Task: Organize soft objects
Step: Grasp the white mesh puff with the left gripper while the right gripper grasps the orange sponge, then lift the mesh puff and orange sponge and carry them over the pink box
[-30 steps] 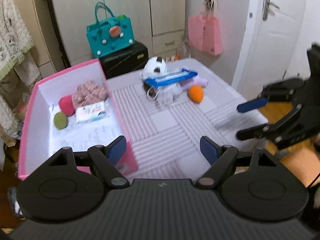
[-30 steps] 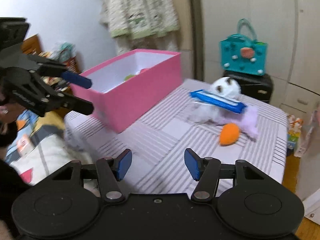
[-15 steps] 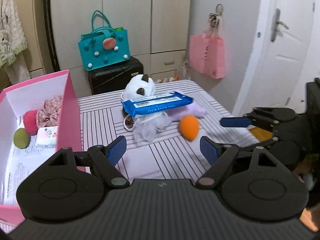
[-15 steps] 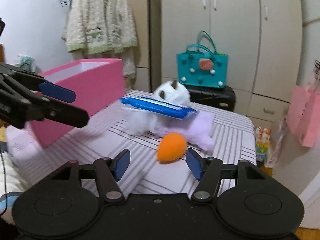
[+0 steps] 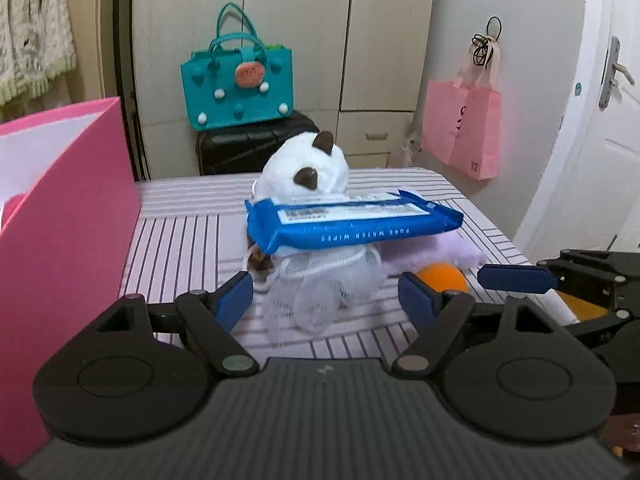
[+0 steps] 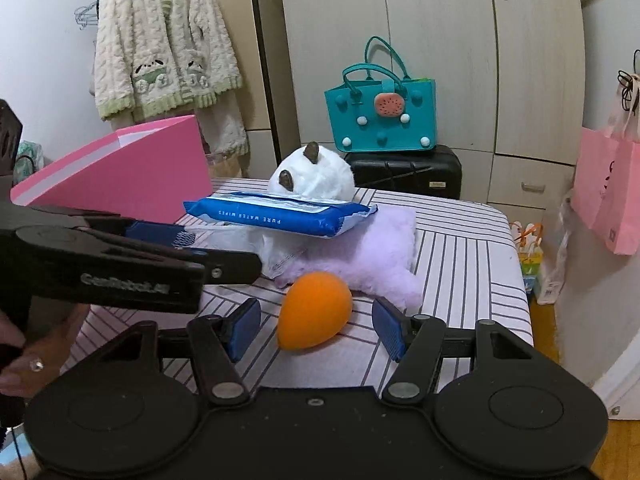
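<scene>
A pile lies mid-table: a white plush [image 5: 308,172], a blue wipes pack [image 5: 352,224] lying across it, a white mesh pouf [image 5: 320,296], a purple plush [image 6: 372,248] and an orange egg-shaped sponge [image 6: 316,314]. My left gripper [image 5: 326,300] is open, low over the table, with the pouf just ahead between its fingers. My right gripper [image 6: 316,330] is open with its pads on either side of the sponge, a small gap at each. In the right wrist view the left gripper [image 6: 192,246] reaches in from the left toward the pouf.
A tall pink box [image 5: 68,216] stands at the left of the striped table [image 6: 460,264]. Behind the table a teal bag [image 5: 240,88] sits on a black case [image 5: 248,148]. Pink bags [image 5: 464,132] hang on the right wall. A hand [image 6: 24,360] holds the left gripper.
Both grippers came down and forward to the pile. The pink box slid to the left edge of the left view. The orange sponge now lies between the right gripper's fingers.
</scene>
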Demonstrator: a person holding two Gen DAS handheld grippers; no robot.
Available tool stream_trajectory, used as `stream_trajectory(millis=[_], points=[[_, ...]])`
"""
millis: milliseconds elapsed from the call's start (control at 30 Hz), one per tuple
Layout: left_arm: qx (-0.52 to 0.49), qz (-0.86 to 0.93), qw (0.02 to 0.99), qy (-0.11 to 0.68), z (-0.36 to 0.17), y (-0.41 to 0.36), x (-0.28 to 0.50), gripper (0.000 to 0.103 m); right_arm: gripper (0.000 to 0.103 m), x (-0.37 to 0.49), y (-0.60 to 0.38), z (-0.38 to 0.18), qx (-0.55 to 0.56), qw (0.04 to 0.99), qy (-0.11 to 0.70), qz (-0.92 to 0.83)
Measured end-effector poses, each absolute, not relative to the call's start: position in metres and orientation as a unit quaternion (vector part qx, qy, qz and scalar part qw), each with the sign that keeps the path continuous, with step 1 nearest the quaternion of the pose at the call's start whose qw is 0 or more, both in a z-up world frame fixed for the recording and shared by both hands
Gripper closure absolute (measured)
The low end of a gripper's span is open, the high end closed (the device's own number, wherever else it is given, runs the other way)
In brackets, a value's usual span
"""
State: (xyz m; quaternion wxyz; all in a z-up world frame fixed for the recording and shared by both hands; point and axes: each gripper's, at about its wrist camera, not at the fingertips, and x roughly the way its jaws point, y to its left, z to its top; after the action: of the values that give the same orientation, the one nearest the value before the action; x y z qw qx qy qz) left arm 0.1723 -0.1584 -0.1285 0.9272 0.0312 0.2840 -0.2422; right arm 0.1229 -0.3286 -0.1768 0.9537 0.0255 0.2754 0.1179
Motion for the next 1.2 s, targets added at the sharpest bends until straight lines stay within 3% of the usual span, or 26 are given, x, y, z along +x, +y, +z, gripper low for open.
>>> stream_trajectory(millis=[367,400,500,700,833,1200], points=[[0.009,-0.209,0.931,0.299,-0.143,-0.173,0.196,0.027,0.037,0.130,-0.329,-0.187,0.034,0.953,0.278,0.115],[0.010,-0.193,0.936,0.294,-0.144,-0.173,0.196,0.030,0.037,0.131,-0.329,-0.187,0.036,0.953,0.279,0.116],[0.003,-0.198,0.935,0.293,-0.145,-0.172,0.196,0.053,0.037,0.131,-0.326,-0.186,0.034,0.953,0.279,0.118],[-0.010,-0.194,0.932,0.307,-0.145,-0.168,0.196,0.070,0.053,0.134,-0.321,-0.187,0.032,0.954,0.280,0.106],[-0.023,-0.200,0.927,0.316,-0.145,-0.160,0.192,0.073,0.059,0.132,-0.321,-0.187,0.039,0.955,0.278,0.096],[-0.031,-0.202,0.926,0.318,-0.144,-0.145,0.171,0.075,0.060,0.113,-0.313,-0.184,0.046,0.953,0.281,0.105]])
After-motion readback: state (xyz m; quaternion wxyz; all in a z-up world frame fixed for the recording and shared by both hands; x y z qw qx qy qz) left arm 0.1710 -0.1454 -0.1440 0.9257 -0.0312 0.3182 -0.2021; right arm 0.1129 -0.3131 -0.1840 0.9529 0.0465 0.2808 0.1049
